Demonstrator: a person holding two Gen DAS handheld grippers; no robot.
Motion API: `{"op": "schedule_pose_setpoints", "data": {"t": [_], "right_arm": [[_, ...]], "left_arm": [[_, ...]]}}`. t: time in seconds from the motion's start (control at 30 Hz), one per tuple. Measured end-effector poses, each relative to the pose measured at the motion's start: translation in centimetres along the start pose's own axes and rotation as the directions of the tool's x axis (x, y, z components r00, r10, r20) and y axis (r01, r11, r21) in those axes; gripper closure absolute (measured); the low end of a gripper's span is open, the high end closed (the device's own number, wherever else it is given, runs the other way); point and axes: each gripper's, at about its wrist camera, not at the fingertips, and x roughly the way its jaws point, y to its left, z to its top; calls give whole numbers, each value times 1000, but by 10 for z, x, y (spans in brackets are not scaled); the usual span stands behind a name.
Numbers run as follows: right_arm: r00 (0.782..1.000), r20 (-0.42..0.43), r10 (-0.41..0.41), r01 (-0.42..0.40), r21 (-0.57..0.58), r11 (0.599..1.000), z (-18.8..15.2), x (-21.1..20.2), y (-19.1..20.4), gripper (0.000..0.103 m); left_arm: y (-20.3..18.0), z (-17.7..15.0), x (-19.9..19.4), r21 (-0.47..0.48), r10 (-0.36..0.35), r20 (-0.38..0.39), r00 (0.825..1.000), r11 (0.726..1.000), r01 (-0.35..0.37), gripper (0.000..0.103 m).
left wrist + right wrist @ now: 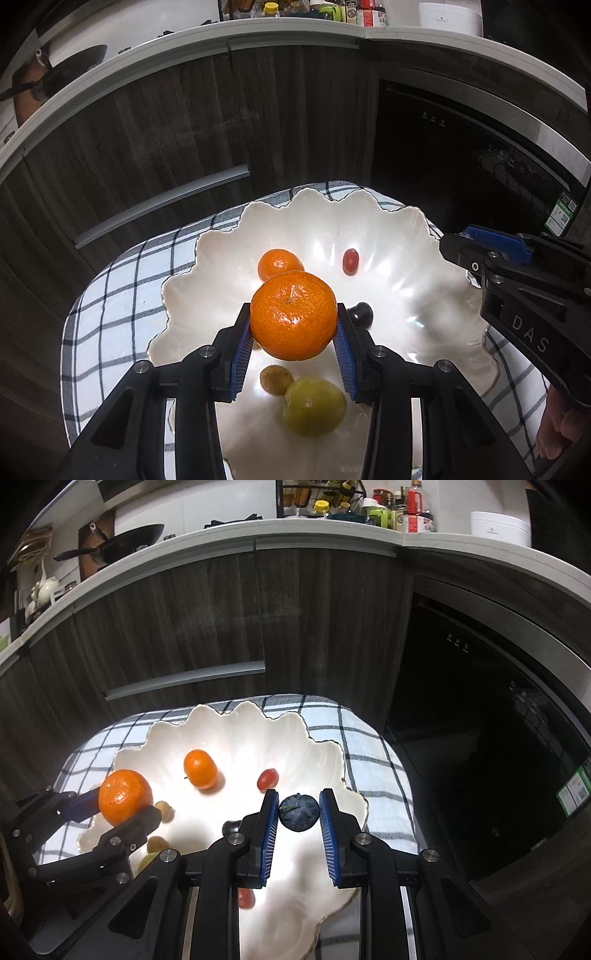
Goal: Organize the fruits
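Note:
My left gripper (294, 322) is shut on a large orange mandarin (293, 314) and holds it above the white scalloped bowl (424, 236); it also shows in the right wrist view (125, 800). My right gripper (298, 811) is shut on a dark blue plum (298, 811) above the bowl's right rim (328, 746). In the bowl lie a smaller mandarin (279, 263), a red cherry tomato (350, 260), a dark grape (362, 314), a brown kiwi (275, 379) and a green fruit (314, 406).
The bowl sits on a blue-and-white checked cloth (122, 284). Dark wood cabinets (184, 129) and a black built-in appliance (461, 155) stand behind. A counter above holds a black pan (122, 539) and bottles (413, 513).

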Motion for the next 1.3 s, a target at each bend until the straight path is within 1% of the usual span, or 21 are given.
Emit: {"op": "schedule_pose_setpoints", "data": {"t": [0.17,0.33,0.63,0.67,0.73,0.77,0.83,0.9,0.93,1.0,1.07,1.13,1.3], "right_arm": [[1000,-22,8,-8,-27,1000,5,15,1,79],[999,-49,7,-8,-21,1000,6,28,-4,79],[996,-86,5,-7,-22,1000,2,41,-7,79],[996,-90,2,-5,-24,1000,1,42,-6,78],[996,-89,-2,-1,-34,999,0,43,-5,78],[996,-87,-9,5,-41,999,0,43,-4,77],[997,-82,-15,11,-44,999,0,42,-4,72],[997,-73,-20,17,-39,999,0,39,-5,52],[998,-66,-23,21,-35,999,0,37,-5,48],[998,-48,-29,28,-24,999,1,34,-7,34],[999,-34,-35,34,-21,999,2,30,-7,30],[999,-29,-33,33,-20,999,3,26,-6,28],[999,-18,-38,38,-16,999,3,15,-5,25]], "left_arm": [[0,4,11,1,-8,-17,1000,1000,8,62],[-2,7,22,12,-13,-37,999,1000,13,62],[-8,1,31,31,1,-72,997,1000,1,60],[-9,0,32,31,5,-74,997,1000,-2,58],[-8,0,29,29,26,-56,998,999,-24,37],[-8,0,28,25,31,-48,998,999,-29,34],[-4,1,24,14,36,-42,998,999,-36,33],[-2,2,22,5,43,-41,998,999,-43,33],[-1,2,21,3,47,-39,998,999,-46,33],[2,2,18,-6,56,-37,998,998,-57,29],[4,2,14,-16,67,-31,997,998,-67,25],[7,1,9,-33,80,-25,997,996,-80,16],[11,-3,-5,-64,100,-18,995,993,-101,12]]}}
